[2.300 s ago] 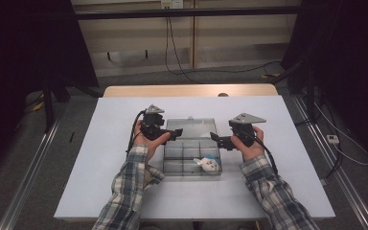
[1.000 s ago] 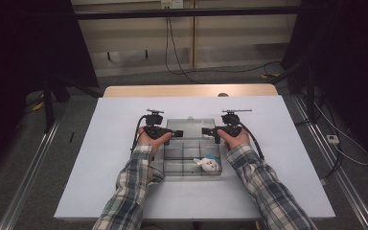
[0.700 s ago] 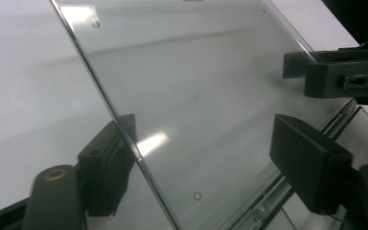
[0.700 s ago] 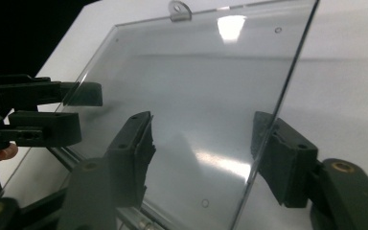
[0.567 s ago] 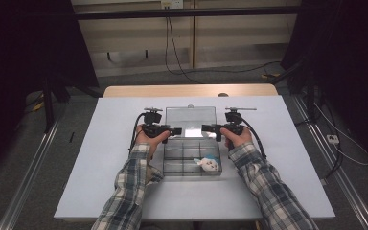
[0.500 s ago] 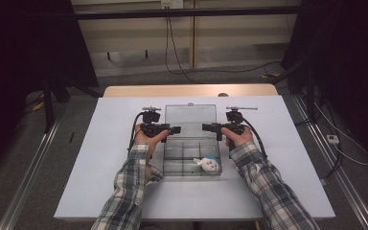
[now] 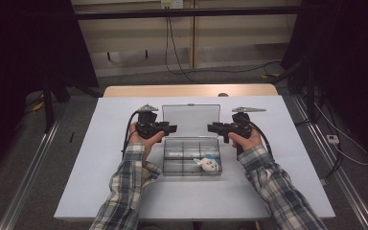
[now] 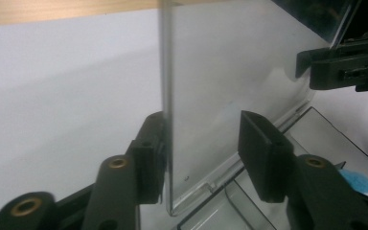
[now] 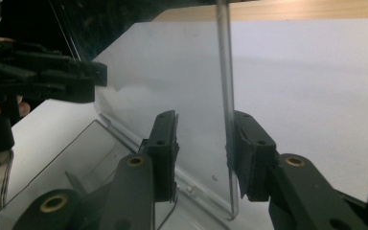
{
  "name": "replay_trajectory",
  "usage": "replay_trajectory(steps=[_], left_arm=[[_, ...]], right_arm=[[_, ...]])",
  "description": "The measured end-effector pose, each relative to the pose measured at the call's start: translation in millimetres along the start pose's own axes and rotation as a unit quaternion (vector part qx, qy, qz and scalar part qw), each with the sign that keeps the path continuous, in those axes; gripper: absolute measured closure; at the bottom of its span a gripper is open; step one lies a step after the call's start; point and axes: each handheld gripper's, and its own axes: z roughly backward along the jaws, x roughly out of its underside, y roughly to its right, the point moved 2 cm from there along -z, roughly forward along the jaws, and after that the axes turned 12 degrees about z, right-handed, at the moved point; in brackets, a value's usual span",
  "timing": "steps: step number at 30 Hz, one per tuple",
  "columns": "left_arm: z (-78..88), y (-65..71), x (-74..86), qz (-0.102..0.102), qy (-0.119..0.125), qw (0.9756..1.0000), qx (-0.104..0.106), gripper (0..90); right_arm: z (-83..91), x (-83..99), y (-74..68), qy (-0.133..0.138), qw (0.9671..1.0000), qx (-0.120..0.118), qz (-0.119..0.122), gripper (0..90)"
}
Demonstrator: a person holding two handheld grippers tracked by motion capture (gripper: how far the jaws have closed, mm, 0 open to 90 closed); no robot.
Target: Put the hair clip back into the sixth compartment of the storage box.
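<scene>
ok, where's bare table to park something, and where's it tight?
Free: the white table left of the left forearm, the stretch right of the right gripper out to the edge, and the strip in front of the clear box. Tight: the middle, where the left gripper and the right one flank the raised lid. A small toy fills one front compartment.

White table with a wooden strip along its far edge. Grey floor around it, metal rails either side. Cables hang behind, against a beige wall.
</scene>
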Motion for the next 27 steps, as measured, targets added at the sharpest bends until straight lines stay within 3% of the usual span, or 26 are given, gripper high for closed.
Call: replay_trajectory(steps=[5, 10, 17, 22, 27], left_arm=[[5.3, 5.8, 3.5, -0.015, -0.003, 0.9999, -0.005, 57.0], [10.8, 10.2, 8.1, -0.018, -0.004, 0.9998, -0.004, 55.4], [26.0, 18.6, 12.8, -0.032, 0.001, 0.9992, -0.023, 52.8], [36.3, 17.0, 18.1, -0.032, -0.006, 0.9984, -0.047, 59.1], [43.4, 22.5, 23.0, -0.039, -0.016, 0.9981, -0.045, 67.8]], right_arm=[[6.3, 0.8, -9.3, 0.0, 0.9993, 0.008, 0.035, 62.3], [12.8, 2.6, -15.4, 0.005, 0.9988, 0.014, 0.048, 60.8], [21.8, 4.9, -18.7, 0.011, 0.998, 0.014, 0.06, 61.1], [24.4, 5.5, -21.2, 0.017, 0.9978, 0.011, 0.064, 60.7], [26.6, 6.1, -23.3, 0.016, 0.9972, 0.01, 0.073, 59.6]])
